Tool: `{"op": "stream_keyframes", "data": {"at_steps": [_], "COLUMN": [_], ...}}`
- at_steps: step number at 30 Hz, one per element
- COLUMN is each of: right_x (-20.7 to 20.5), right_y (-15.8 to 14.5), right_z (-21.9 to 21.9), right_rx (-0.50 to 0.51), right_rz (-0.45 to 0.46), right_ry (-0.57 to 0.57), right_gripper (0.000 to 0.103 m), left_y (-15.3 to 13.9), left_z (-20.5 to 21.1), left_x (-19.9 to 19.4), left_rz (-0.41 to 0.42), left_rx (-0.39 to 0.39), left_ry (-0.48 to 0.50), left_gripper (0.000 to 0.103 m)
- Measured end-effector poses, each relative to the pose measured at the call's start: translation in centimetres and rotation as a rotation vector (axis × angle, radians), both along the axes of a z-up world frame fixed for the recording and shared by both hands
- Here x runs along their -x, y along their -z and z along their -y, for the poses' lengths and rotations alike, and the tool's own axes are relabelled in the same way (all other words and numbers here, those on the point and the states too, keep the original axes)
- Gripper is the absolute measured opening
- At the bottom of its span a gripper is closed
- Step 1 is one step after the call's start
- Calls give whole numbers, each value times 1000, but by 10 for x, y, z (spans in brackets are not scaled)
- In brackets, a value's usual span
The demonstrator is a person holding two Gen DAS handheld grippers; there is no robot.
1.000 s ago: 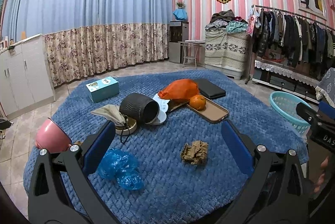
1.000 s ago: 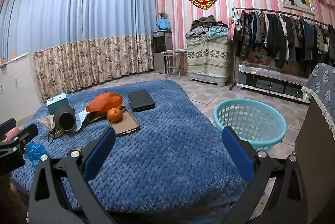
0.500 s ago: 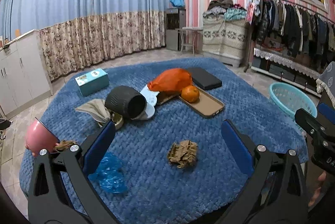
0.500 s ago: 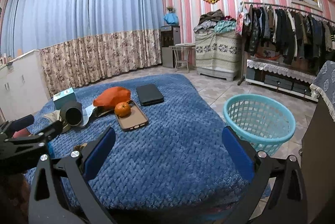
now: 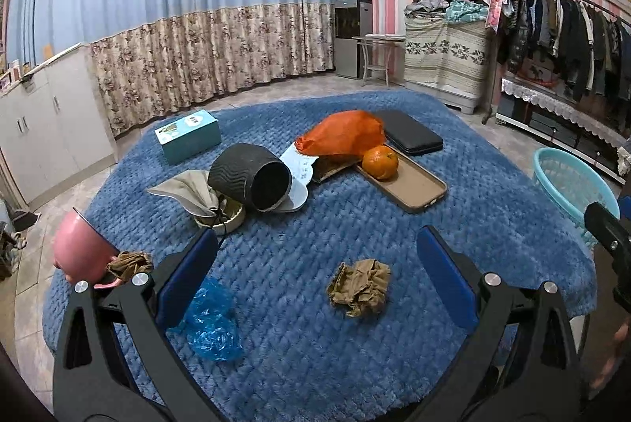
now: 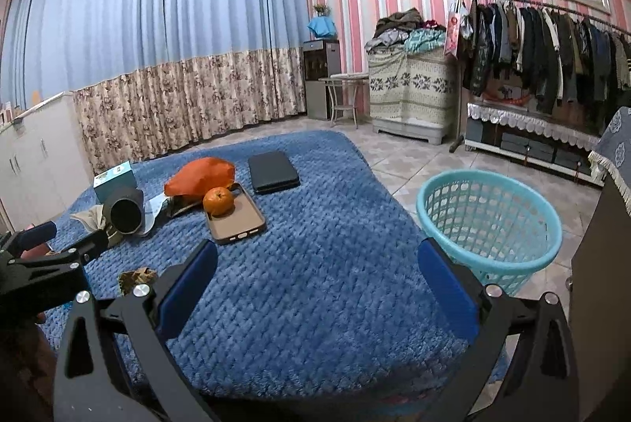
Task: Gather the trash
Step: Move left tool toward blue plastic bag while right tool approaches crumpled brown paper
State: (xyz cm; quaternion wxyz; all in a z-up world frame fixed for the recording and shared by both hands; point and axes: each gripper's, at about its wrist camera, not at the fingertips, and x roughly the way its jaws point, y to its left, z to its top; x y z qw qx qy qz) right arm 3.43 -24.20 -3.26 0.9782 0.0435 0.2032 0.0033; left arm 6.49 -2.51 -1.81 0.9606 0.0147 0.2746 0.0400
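A crumpled brown paper wad (image 5: 359,287) lies on the blue blanket between the open fingers of my left gripper (image 5: 315,274), a little ahead of the tips. A crumpled blue plastic bag (image 5: 211,319) lies by the left finger. A second brown wad (image 5: 130,263) sits beside a pink bowl (image 5: 79,251). An orange bag (image 5: 343,136) lies farther back. My right gripper (image 6: 317,274) is open and empty over bare blanket. A teal mesh basket (image 6: 489,221) stands on the floor to its right.
On the blanket are a black ribbed cup (image 5: 252,177) on its side, an orange (image 5: 379,161) in a brown tray (image 5: 414,183), a black case (image 5: 412,136), a teal box (image 5: 188,134) and a beige cloth (image 5: 185,191). A clothes rack (image 6: 552,43) lines the right wall.
My left gripper has pulled back and tilted, so the brown wad and blue bag sit higher between its fingers. The right view has shifted slightly; the basket looks nearer.
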Motion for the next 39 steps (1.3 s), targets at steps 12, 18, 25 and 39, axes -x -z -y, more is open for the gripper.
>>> {"op": "stream_keyframes", "data": {"at_steps": [12, 18, 25, 39], "right_x": [5, 3, 0, 5], "right_y": [-4, -3, -1, 8], "right_z": [0, 3, 6, 6], "right_rx": [4, 0, 7, -62], "right_rz": [19, 11, 9, 26], "right_ry": [1, 8, 21, -32], "right_gripper": [99, 99, 99, 99], "left_y": [-6, -5, -4, -13], "left_z": [0, -1, -2, -38], "left_x": [3, 0, -1, 27], "left_rz": [22, 13, 11, 73], "left_rx": [-5, -1, -4, -5], "left_ry": [-19, -25, -27, -29], "left_gripper": [98, 98, 98, 98]}}
